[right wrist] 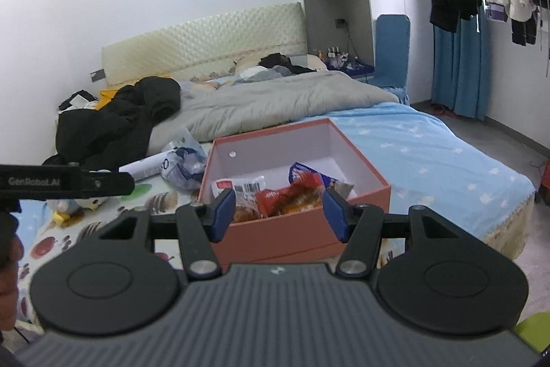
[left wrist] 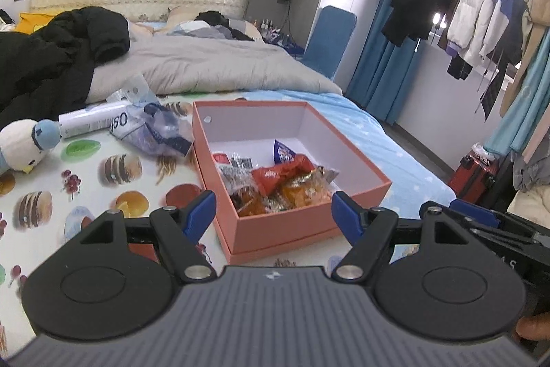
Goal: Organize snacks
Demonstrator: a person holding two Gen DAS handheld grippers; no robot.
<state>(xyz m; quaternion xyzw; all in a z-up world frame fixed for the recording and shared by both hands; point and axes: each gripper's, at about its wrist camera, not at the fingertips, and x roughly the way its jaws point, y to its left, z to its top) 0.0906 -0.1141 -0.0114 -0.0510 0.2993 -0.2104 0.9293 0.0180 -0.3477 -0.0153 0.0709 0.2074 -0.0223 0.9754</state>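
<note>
Two hand-held grippers, left (left wrist: 273,215) and right (right wrist: 278,212), jaws apart and empty, face the open salmon-pink cardboard box (left wrist: 361,167) collecting wrapped snacks (left wrist: 275,184); possibly nearly done.

Plush penguin (left wrist: 24,143), black jacket (left wrist: 51,57), grey duvet (left wrist: 213,64), hanging coats (left wrist: 474,6)

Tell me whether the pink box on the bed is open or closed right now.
Open. The pink box has no lid on it: its pale inner walls show, and snack packets lie heaped in its near end, the far end bare.
</note>
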